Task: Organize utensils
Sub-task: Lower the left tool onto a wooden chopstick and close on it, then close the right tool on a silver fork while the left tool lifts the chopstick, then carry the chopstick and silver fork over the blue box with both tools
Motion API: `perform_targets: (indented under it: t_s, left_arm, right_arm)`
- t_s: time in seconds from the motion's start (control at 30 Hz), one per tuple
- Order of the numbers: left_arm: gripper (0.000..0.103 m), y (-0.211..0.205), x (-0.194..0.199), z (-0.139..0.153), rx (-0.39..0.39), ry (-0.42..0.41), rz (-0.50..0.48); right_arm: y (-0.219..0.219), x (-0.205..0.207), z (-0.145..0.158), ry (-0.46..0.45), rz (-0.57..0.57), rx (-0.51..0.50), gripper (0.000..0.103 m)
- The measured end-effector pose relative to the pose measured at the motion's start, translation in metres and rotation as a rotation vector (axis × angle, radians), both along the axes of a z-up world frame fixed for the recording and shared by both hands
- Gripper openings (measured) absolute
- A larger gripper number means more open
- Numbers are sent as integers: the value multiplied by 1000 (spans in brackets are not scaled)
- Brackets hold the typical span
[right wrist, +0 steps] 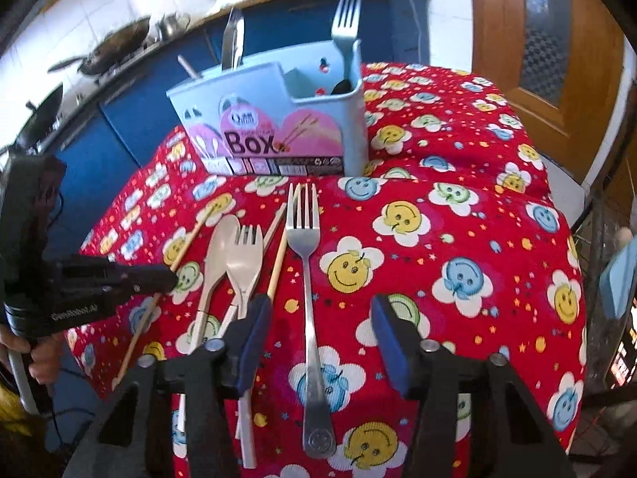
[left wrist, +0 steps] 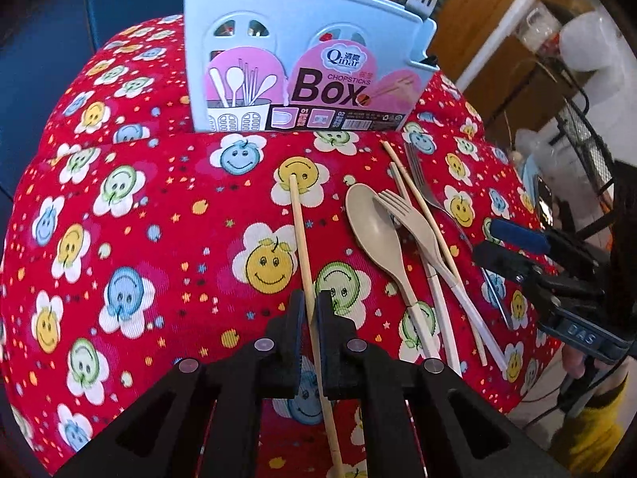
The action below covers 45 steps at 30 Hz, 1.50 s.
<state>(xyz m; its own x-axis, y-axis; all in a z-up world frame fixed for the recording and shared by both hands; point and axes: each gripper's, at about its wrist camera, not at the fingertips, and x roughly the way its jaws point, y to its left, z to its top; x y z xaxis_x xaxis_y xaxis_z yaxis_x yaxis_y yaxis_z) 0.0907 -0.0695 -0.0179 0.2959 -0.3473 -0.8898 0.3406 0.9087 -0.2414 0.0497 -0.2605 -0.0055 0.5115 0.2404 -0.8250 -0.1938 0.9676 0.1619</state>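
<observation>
My left gripper (left wrist: 312, 302) is shut on a single wooden chopstick (left wrist: 300, 239), which runs from the cloth back between its fingers. In the right wrist view the left gripper (right wrist: 165, 275) holds that chopstick (right wrist: 187, 245) at the left. My right gripper (right wrist: 322, 310) stands open over a metal fork (right wrist: 305, 279); the fork's handle lies between the blue pads (right wrist: 392, 338), untouched. A beige spoon (right wrist: 217, 255), a beige fork (right wrist: 245, 259) and two more chopsticks (right wrist: 278, 263) lie left of it. The pale blue chopsticks box (right wrist: 278, 119) stands at the back, holding a blue fork (right wrist: 346, 28).
A red smiley-patterned cloth (right wrist: 458, 219) covers the table, which drops off at its right and near edges. Behind the box are blue cabinets (right wrist: 131, 115) and a wok (right wrist: 115, 44). A wooden door (right wrist: 557, 59) stands at the right, and a black wire rack (left wrist: 589, 151) beside the table.
</observation>
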Motion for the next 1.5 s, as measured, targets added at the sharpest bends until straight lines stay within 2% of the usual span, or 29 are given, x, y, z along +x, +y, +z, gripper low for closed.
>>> perform_targets:
  t_s: [0.13, 0.27, 0.47, 0.53, 0.63, 0.73, 0.9, 1.07, 1.23, 1.5]
  left_arm:
    - [7, -2, 6, 0, 12, 13, -21]
    - [7, -5, 12, 1, 17, 23, -34]
    - [7, -4, 23, 0, -12, 43, -41]
    - [7, -2, 25, -1, -27, 40, -36]
    - [6, 1, 23, -1, -47, 24, -26]
    - [6, 7, 18, -2, -88, -2, -10]
    - [4, 23, 5, -1, -186, -46, 18]
    - [4, 35, -10, 12, -258, -137, 45]
    - [4, 46, -24, 34, -307, -270, 73]
    - [4, 45, -22, 67, -357, -408, 115]
  right_arm:
    - [5, 12, -5, 62, 26, -41, 37]
    - [15, 23, -7, 103, 53, -84, 30]
    - [24, 38, -9, 132, 61, -140, 21]
    - [25, 39, -9, 127, 56, -150, 15]
    - [24, 38, -10, 100, 40, -136, 6]
    - [16, 34, -10, 73, 8, -73, 5]
    - [3, 19, -6, -6, -53, 42, 5]
    - [-3, -4, 8, -143, -86, 117, 5]
    - [-4, -21, 27, -272, -106, 155, 5]
    - [-2, -35, 62, -460, -116, 174, 5]
